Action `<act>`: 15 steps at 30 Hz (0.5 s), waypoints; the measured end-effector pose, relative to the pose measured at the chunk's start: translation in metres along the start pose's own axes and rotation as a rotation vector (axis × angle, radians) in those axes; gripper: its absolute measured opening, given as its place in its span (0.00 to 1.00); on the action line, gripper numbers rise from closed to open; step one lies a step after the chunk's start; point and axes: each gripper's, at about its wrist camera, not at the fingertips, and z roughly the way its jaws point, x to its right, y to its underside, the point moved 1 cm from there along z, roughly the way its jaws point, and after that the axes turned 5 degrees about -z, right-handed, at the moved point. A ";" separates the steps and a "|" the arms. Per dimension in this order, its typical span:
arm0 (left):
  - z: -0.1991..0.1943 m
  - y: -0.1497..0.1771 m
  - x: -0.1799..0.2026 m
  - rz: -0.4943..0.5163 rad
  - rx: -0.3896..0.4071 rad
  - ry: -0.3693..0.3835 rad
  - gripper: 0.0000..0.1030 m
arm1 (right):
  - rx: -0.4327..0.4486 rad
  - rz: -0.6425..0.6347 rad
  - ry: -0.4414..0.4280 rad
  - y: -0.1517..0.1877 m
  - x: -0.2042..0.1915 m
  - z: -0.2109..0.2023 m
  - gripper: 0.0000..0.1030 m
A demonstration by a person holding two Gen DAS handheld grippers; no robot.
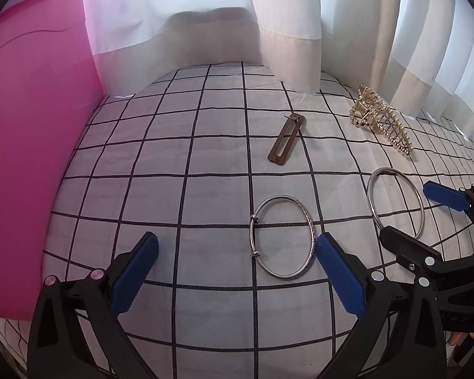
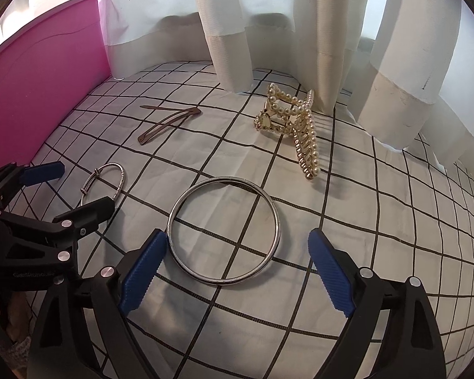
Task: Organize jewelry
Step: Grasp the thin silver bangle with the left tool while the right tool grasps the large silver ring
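Two smooth metal bangles (image 2: 224,232) (round), gridded cloth (image 2: 363,221)

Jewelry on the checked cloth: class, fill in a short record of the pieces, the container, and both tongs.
surface: checked cloth
adjustable bangle: flat on the cloth, between the open left tongs
plain bangle: flat on the cloth, between the open right tongs
hair clip: brown, flat, beyond the bangles
claw clip: gold with pearls, near the curtain
container: pink bin, at the left edge
held items: none
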 end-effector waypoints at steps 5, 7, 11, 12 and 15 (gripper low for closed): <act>0.004 -0.006 0.000 -0.007 0.011 -0.001 0.95 | 0.019 0.005 0.001 -0.001 0.001 0.005 0.89; 0.006 -0.008 -0.001 -0.018 0.010 -0.009 0.95 | 0.019 0.011 0.003 -0.004 0.004 0.007 0.90; 0.007 -0.009 0.000 -0.039 0.010 -0.029 0.95 | 0.019 0.012 0.003 -0.005 0.004 0.009 0.90; 0.007 -0.008 0.000 -0.040 0.011 -0.029 0.95 | 0.017 0.011 0.004 -0.004 0.004 0.008 0.90; 0.005 -0.005 0.000 -0.032 0.015 -0.019 0.92 | 0.018 0.011 0.003 -0.002 0.003 0.006 0.89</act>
